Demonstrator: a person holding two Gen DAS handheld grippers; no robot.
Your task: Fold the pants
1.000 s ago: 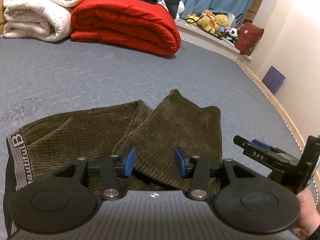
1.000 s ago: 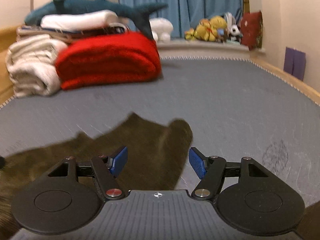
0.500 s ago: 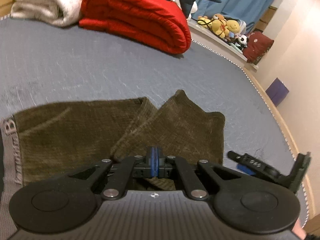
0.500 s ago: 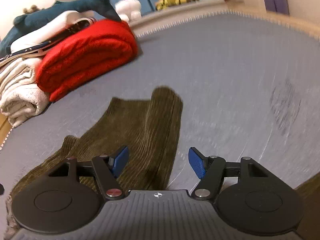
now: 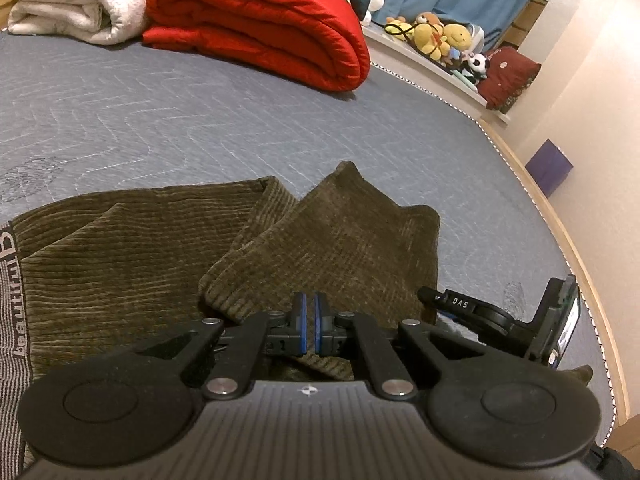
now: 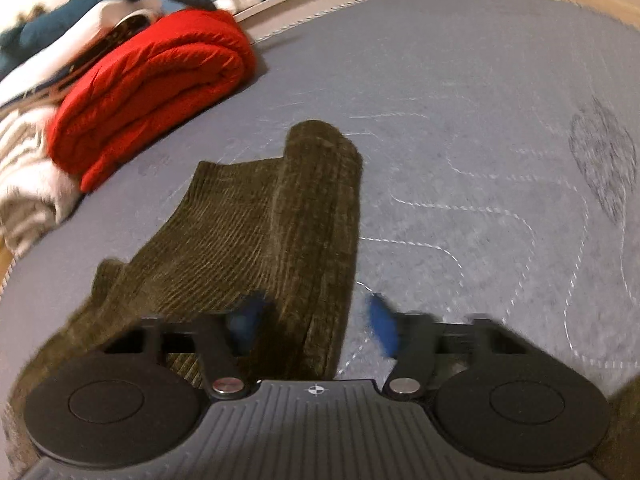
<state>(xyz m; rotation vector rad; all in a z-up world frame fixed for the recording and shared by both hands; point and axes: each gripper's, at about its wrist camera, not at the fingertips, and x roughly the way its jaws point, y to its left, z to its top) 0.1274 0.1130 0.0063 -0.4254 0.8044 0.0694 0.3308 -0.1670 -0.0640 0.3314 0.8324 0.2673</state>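
Since a second ago the left gripper [image 5: 310, 322] has pinched the near hem of the olive pants [image 5: 160, 248] lying on the grey mattress [image 5: 200, 120], while the right gripper [image 6: 316, 326], blurred, is closing astride the leg's edge, apparently not yet gripping; let it bite fully before lifting both together.

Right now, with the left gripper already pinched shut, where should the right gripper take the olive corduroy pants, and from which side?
Grip the folded outer edge of the leg on the olive corduroy pants, near its close end. Come from the near side, down along the fold. That edge is a thick, raised ridge lying straight ahead between the closing right gripper pads, with bare grey mattress beside it. The left gripper looks shut on the neighbouring hem.
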